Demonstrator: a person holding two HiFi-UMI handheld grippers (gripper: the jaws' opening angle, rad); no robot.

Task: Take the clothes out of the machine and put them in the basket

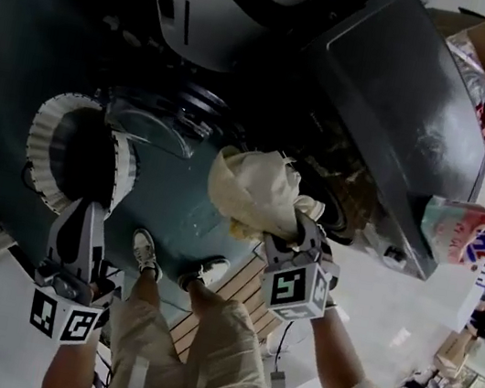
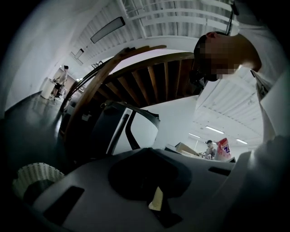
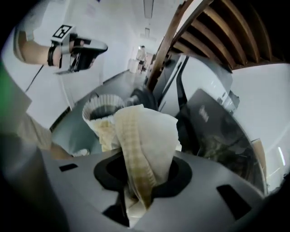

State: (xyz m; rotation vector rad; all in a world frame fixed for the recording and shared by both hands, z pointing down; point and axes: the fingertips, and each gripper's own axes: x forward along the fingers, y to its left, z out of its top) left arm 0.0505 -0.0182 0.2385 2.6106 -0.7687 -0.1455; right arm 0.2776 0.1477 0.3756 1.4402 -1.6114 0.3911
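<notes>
**Status of tongs**

The right tongs (image 3: pixel 141 188) are clamped on a cream, faintly checked cloth (image 1: pixel 252 190). The fabric fills the gap between the jaws and bunches up beyond the tips, so the jaws stand narrow rather than fully closed. The left tongs (image 1: pixel 82 216) show their jaws drawn together and carry no garment. The left gripper view shows a small pale scrap low in the hollow, and what it is cannot be told.

**Position of the work item**

In the head view the cloth hangs in the air, clear of the floor (image 1: pixel 172 223). It lies between the two stations. The white ribbed basket (image 1: pixel 46 131) is at 9 o'clock from it, and the dark opening of the machine (image 1: pixel 345 202) is just beside it at 3 o'clock. The left tongs sit at 6 o'clock from the basket, near its rim.

**Progress**

- Done: one cloth is out of the machine and gripped.
- Not done: that cloth is not yet in the basket and does not touch it.
- Basket contents: the interior reads dark in every view, so any load cannot be confirmed.
- Machine contents: the right gripper view shows dim patterned fabric behind the opening, at 3 o'clock from the cloth. More items probably await removal.

Judged overall, the task is at an early to middle stage. Carrying the cloth to the basket and releasing it there come next.
</notes>
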